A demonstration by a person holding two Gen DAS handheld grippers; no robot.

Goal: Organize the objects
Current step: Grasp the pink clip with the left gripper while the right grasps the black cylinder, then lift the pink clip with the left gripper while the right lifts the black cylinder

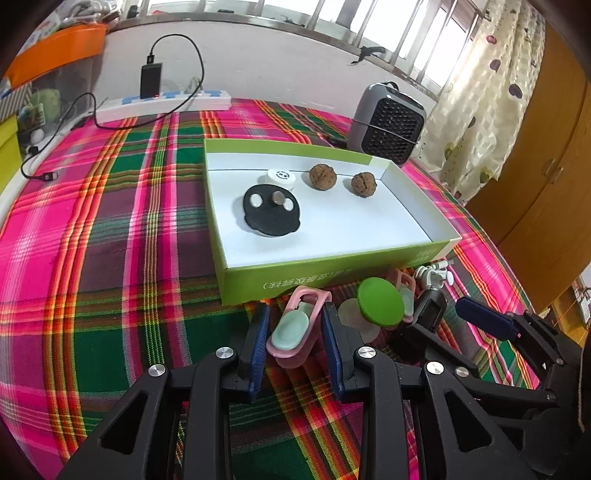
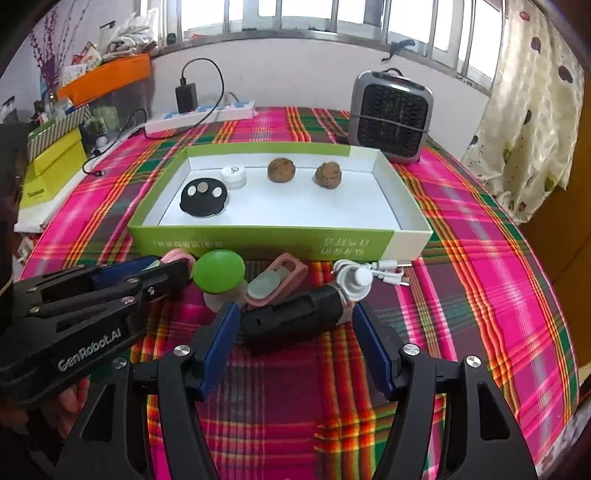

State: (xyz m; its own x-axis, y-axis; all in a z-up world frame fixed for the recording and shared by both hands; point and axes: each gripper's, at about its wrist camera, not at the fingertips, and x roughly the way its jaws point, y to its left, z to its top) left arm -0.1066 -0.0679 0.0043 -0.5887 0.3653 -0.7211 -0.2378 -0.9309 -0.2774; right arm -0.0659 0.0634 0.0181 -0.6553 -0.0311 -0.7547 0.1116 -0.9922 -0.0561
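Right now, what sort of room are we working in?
Probably a home room, perhaps a bedroom: a plaid cloth covers the surface, a barred window has a patterned curtain, and a small heater and power strip sit by the wall.

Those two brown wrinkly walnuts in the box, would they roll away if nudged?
Probably: both brown walnuts look nearly round and sit loose on the smooth white floor of the green cardboard box. Its raised walls should stop them. Their ridged shells likely aid grip.

left gripper narrowly parted; right gripper spread wide.
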